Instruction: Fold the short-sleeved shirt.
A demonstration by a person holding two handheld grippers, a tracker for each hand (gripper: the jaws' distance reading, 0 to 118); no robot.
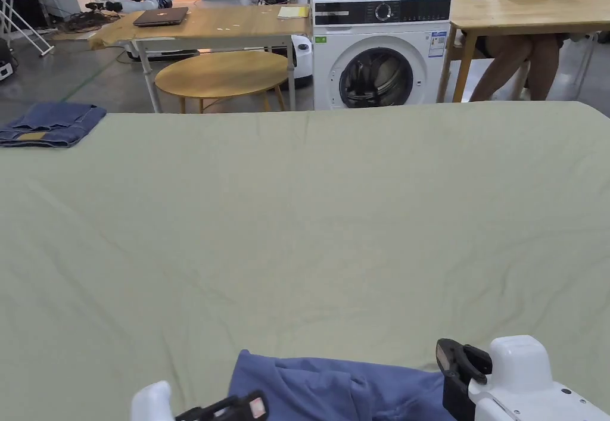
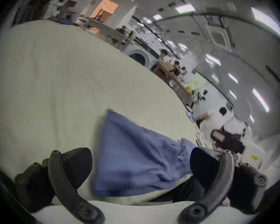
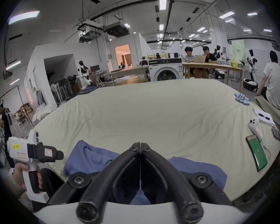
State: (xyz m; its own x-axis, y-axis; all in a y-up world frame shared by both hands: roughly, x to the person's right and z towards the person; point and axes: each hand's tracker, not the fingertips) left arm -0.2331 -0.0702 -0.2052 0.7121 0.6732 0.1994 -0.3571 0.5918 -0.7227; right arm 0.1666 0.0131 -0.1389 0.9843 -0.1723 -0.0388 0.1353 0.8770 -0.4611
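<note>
Clearly, step in hand: the blue shirt [image 1: 333,386] is lying rumpled at the near edge of the green-sheeted table [image 1: 310,214], not yet spread, so by my judgement the fold is only just beginning.
Folded jeans [image 1: 50,123]: sitting at the far left corner of the table, well apart from the shirt.
Left gripper [image 2: 141,167]: hovering at the shirt's left end with its jaws standing wide apart and the blue cloth showing between them, nothing being pinched.
Shirt, by view: the left gripper view is showing one end of it bunched and running away from the camera; the right gripper view is showing it stretching to both sides of that gripper.
Right gripper [image 3: 140,148]: its jaws are meeting tip to tip, clenched, with no cloth showing between the tips.
Next move: probably calling for each gripper to be taking a hem or shoulder and drawing the shirt flat.
Right gripper view extras: a phone [image 3: 256,152] and a white controller [image 3: 255,127] are lying near the right edge.
</note>
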